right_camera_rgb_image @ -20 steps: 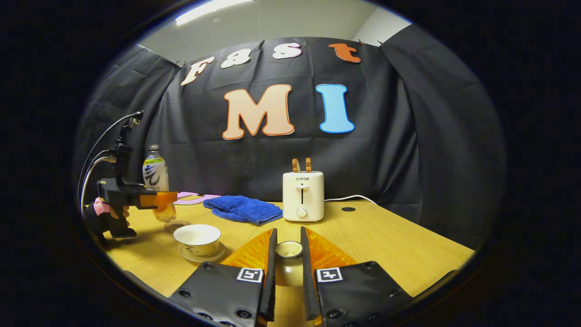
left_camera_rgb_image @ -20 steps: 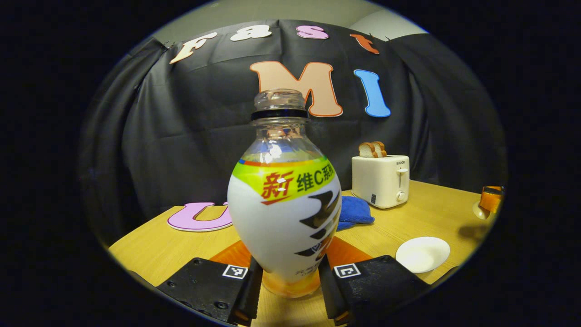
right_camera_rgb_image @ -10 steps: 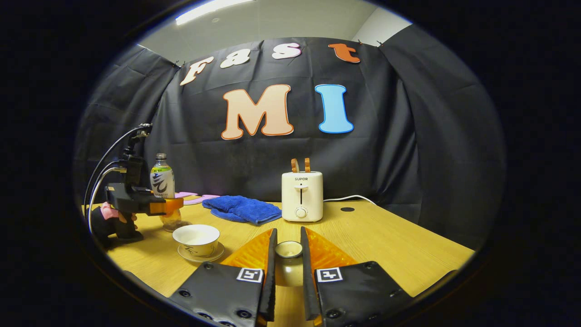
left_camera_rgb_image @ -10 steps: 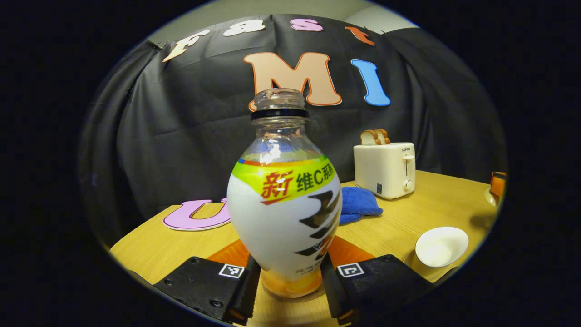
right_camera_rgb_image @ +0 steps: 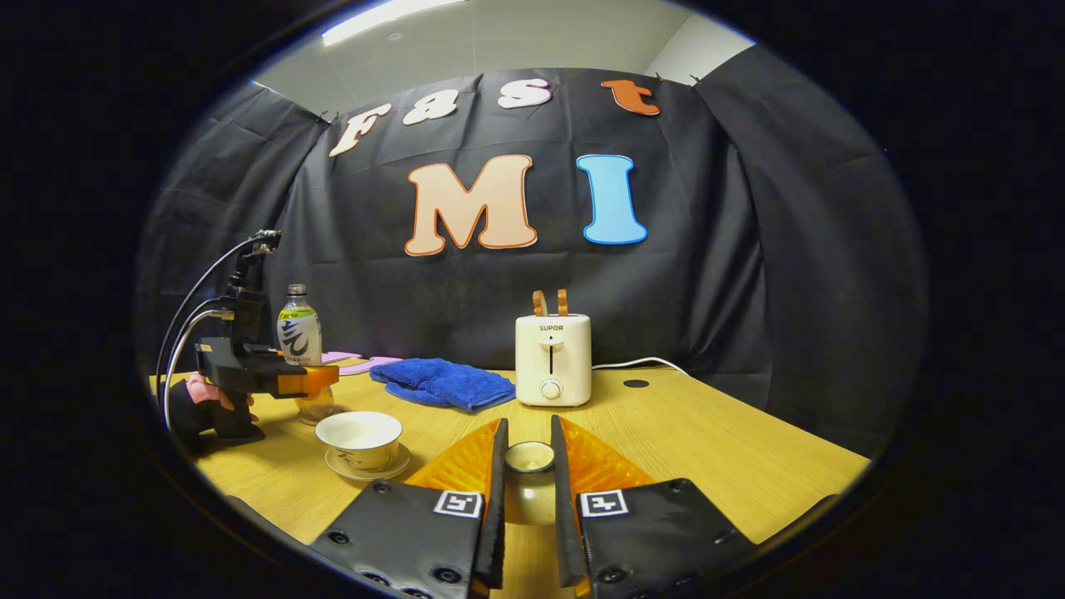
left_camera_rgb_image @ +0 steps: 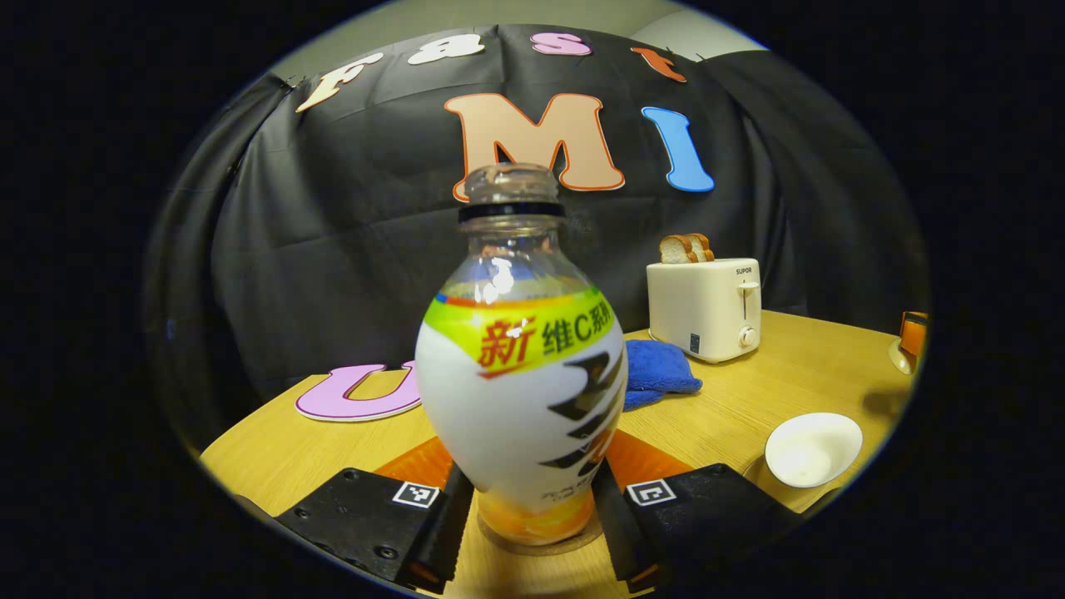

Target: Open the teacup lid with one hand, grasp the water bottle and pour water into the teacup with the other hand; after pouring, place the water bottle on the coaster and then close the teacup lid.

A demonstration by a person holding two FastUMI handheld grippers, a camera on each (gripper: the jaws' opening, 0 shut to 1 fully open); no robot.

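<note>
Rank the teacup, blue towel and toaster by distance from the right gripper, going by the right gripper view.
From the right gripper:
1. Teacup, near left, on its saucer.
2. Blue towel, farther back, left of centre.
3. Toaster, rearmost, roughly straight ahead.

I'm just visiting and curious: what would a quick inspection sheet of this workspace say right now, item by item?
Surface: wooden table, no spills seen.
Job's things: water bottle upright on a round coaster; teacup uncovered on its saucer; teacup lid held off the cup.
Clutter: toaster with bread slices; blue cloth.
Grippers: left tool astride the bottle's base, fingers beside it, contact unclear; right tool shut on the lid.
Cables: bundle rising from the left tool; toaster cord on the table.
Surroundings: black cloth booth wall, ceiling light above.
</note>
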